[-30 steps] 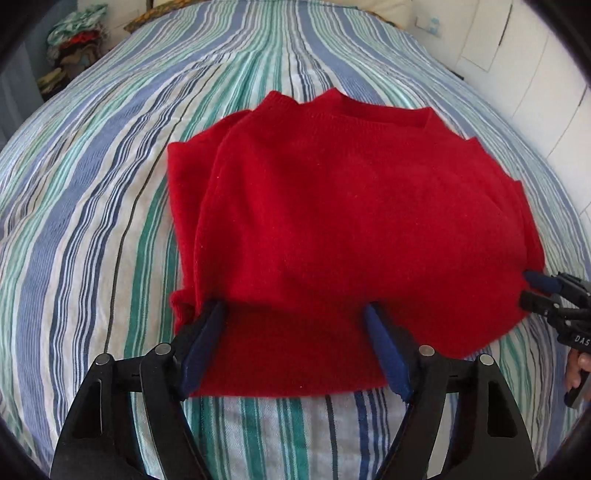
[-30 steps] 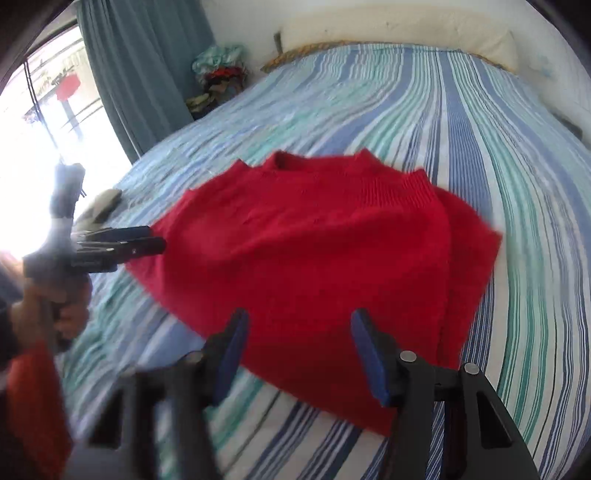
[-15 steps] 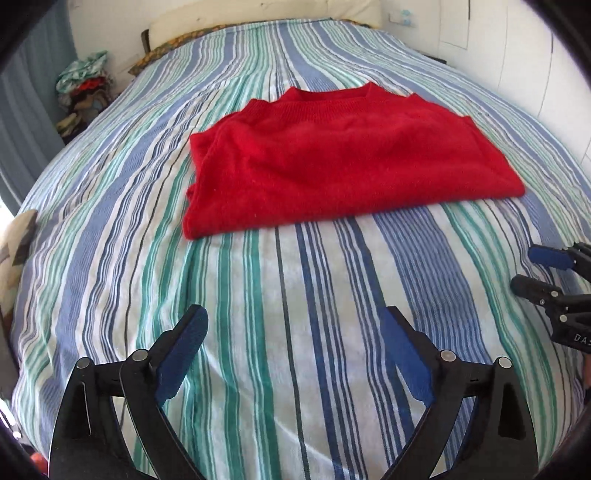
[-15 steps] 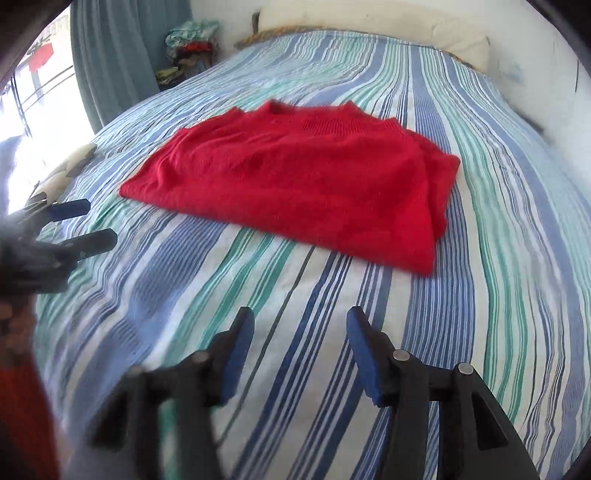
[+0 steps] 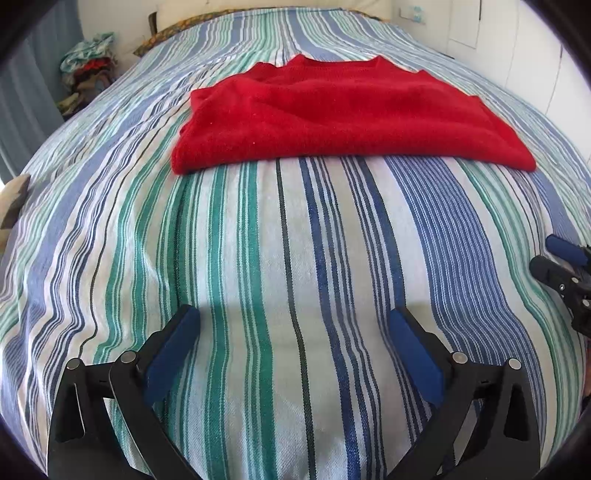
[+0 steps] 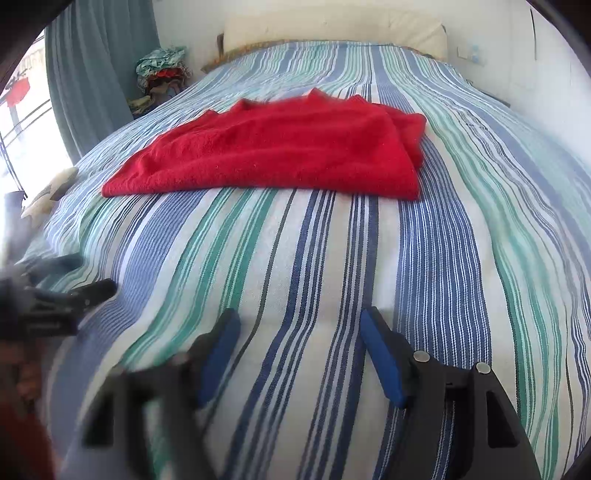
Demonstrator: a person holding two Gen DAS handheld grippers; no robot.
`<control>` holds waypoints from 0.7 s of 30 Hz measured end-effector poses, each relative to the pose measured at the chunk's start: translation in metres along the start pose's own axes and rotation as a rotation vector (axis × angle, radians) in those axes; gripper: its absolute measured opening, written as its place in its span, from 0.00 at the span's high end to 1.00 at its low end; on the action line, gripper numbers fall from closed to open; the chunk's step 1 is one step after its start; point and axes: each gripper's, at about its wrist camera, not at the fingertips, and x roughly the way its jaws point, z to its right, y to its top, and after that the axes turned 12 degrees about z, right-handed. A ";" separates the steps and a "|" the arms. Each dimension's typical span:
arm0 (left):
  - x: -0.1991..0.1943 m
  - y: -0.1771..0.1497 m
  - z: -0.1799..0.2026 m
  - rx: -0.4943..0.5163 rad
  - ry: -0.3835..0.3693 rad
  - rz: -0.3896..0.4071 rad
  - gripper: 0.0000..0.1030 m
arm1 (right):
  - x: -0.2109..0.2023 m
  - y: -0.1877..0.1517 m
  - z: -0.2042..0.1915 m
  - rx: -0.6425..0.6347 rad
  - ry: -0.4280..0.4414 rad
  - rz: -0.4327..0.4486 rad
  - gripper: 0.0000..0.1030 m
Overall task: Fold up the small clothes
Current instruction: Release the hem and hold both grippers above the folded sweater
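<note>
A red knitted sweater [image 5: 340,114] lies folded flat on the striped bedspread [image 5: 280,258], its collar toward the headboard; it also shows in the right wrist view [image 6: 280,147]. My left gripper [image 5: 293,321] is open and empty, well short of the sweater's near edge. My right gripper [image 6: 299,321] is open and empty, also back from the sweater. The right gripper shows at the right edge of the left wrist view [image 5: 554,258]. The left gripper shows blurred at the left edge of the right wrist view [image 6: 74,295].
A pile of clothes [image 6: 162,74] sits beside the bed at the far left, next to a blue curtain [image 6: 96,74]. A cream pillow [image 6: 332,29] lies at the headboard. A white wall [image 5: 517,55] runs along the bed's right side.
Both grippers have drawn back from the sweater toward the foot of the bed. A second ago the left gripper's fingers were at the sweater's near edge; now the sweater lies alone, untouched.
</note>
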 end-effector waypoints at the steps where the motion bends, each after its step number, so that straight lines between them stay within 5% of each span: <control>1: 0.000 0.000 0.001 0.001 0.001 -0.001 0.01 | 0.000 0.000 -0.001 -0.004 -0.003 0.001 0.34; 21: 0.000 -0.001 0.003 0.008 0.014 0.002 0.01 | 0.002 -0.001 -0.004 -0.026 -0.026 -0.002 0.32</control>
